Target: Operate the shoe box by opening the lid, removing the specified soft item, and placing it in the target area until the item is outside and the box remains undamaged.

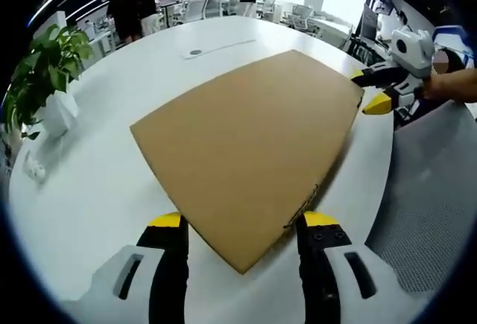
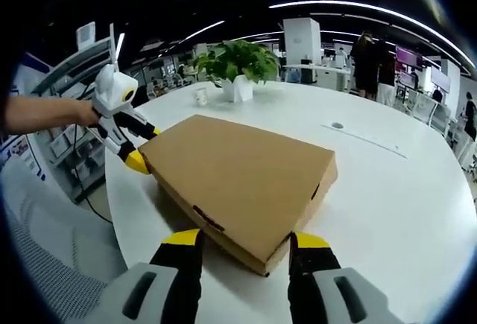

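While the shoe box (image 1: pixel 250 149) lies flat and closed at the centre of the white surface (image 1: pixel 97 190), you hold a gripper at two opposite corners of it. In the left gripper view, your left gripper (image 1: pixel 242 231) rises from the bottom of the frame, its yellow-tipped fingers (image 1: pixel 165 221) spread apart on either side of the near corner of the cardboard lid, not touching it. At the upper right of that frame, your right gripper (image 1: pixel 370 89) meets the far corner, its fingers parted above and below the edge. In the right gripper view, the box (image 2: pixel 238 171) sits mid-frame with your right gripper (image 2: pixel 246 240) at bottom centre, fingers (image 2: pixel 308 242) apart astride the closest corner. Your left gripper (image 2: pixel 138 149) reaches in from the left of that frame to the far corner. A potted plant (image 2: pixel 237 63) stands beyond the box at upper centre, on the same surface.
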A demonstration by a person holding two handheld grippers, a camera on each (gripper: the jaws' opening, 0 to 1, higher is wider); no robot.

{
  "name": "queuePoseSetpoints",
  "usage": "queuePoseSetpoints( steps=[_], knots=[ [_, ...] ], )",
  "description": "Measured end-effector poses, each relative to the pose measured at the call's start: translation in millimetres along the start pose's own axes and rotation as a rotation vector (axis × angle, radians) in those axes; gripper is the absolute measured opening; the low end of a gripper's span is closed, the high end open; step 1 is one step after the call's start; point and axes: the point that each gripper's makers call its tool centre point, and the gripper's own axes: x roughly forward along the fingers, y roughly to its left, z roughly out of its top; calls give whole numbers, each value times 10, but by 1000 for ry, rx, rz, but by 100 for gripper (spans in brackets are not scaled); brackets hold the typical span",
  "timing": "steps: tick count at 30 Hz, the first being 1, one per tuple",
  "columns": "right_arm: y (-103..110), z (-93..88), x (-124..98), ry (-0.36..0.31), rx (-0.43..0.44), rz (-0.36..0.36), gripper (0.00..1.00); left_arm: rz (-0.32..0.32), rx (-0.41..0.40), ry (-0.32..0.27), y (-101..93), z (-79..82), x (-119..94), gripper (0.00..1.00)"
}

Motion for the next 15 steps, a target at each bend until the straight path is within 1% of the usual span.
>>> queuePoseSetpoints(
  steps=[10, 15],
  knots=[
    [96, -20, -4, -1, -11, 14, 43, 2, 4, 4, 11, -65, -41, 59],
    [130, -32, -9, 1, -18, 22, 43, 2, 4, 15, 3, -100, -65, 59]
  ],
)
